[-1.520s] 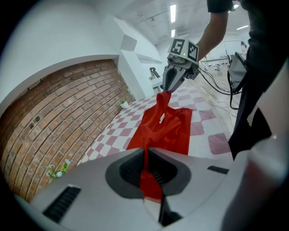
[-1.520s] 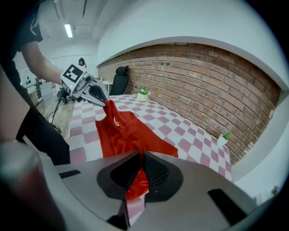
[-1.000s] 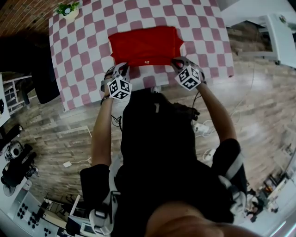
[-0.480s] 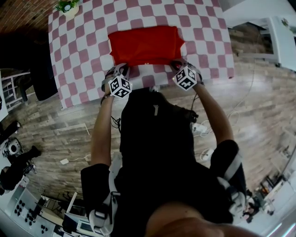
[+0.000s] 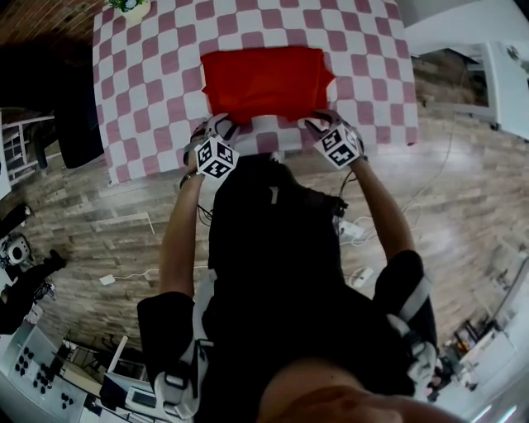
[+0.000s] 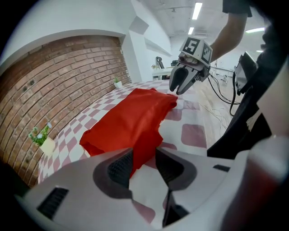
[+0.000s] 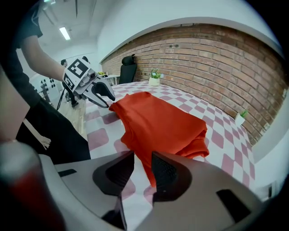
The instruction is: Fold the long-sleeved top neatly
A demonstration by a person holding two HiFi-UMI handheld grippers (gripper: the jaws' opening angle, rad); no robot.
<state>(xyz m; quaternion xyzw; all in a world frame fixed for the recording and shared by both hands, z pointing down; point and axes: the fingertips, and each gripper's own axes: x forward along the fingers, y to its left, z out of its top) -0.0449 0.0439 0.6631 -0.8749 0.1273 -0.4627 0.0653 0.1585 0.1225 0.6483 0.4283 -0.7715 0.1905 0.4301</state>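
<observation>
The red long-sleeved top [image 5: 266,83] lies folded into a rectangle on the pink-and-white checked table [image 5: 165,83]. My left gripper [image 5: 218,130] is at its near left corner and my right gripper [image 5: 319,126] at its near right corner. Both pairs of jaws have just been opening. In the left gripper view the left gripper [image 6: 144,158] stands open, with a corner of the top [image 6: 131,119] lying loose in the gap. The right gripper [image 7: 142,162] is open too, the top's [image 7: 162,122] corner between its pads without being pressed.
A small potted plant [image 5: 132,7] stands at the table's far left corner. A brick wall [image 7: 216,58] runs behind the table. A dark chair [image 5: 78,124] stands left of it and a white table [image 5: 504,74] to the right. Cables lie on the wooden floor [image 5: 446,190].
Both grippers' jaws have spread apart at the top's near corners and let the cloth go. The left gripper has shifted slightly. The top lies where it was.
</observation>
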